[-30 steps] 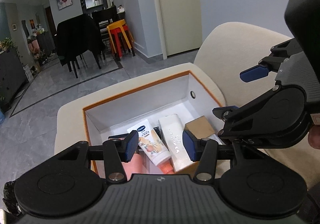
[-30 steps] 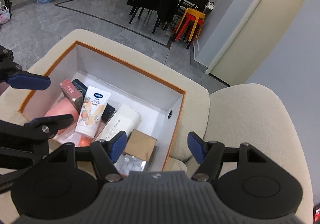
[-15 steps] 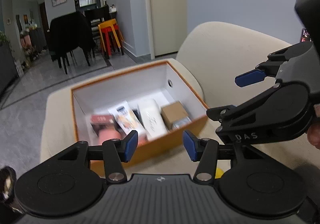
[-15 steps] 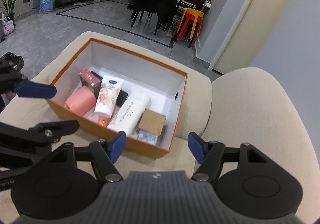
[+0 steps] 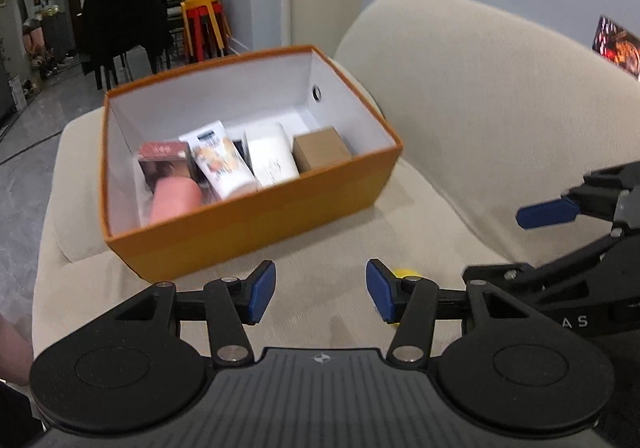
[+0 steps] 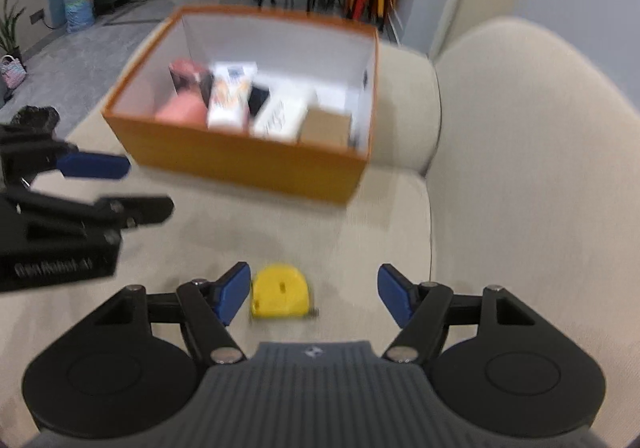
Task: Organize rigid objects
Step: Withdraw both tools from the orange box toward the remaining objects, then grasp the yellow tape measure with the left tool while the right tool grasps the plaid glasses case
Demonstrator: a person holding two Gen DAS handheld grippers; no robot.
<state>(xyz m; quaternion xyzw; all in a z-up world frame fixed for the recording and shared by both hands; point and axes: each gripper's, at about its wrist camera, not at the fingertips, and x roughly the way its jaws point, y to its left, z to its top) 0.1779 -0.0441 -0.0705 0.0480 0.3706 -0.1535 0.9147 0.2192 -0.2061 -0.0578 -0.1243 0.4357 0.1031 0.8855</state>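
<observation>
An orange box (image 5: 248, 208) with white inner walls stands on the beige sofa seat. It holds a pink bottle (image 5: 174, 196), a printed tube (image 5: 220, 164), a white bottle (image 5: 272, 160), a brown carton (image 5: 320, 148) and a reddish packet (image 5: 162, 150). A small yellow object (image 6: 280, 296) lies on the seat in front of the box (image 6: 240, 160). In the right wrist view it sits low between the fingers, close to the left pad. My right gripper (image 6: 314, 298) is open and not touching it. My left gripper (image 5: 320, 296) is open and empty, with the yellow object (image 5: 404, 273) peeking from behind its right finger.
The sofa backrest (image 5: 460, 88) curves up on the right. Beyond the sofa lies grey floor with a dark chair (image 5: 120, 24), stacked red and yellow stools (image 5: 204, 24) and a water jug (image 6: 78, 8). Each gripper shows in the other's view: the right gripper (image 5: 520, 244) and the left gripper (image 6: 128, 188).
Both grippers have drawn back from above the box and sunk toward the seat. The box now looks farther off, and the yellow object has come into view.
</observation>
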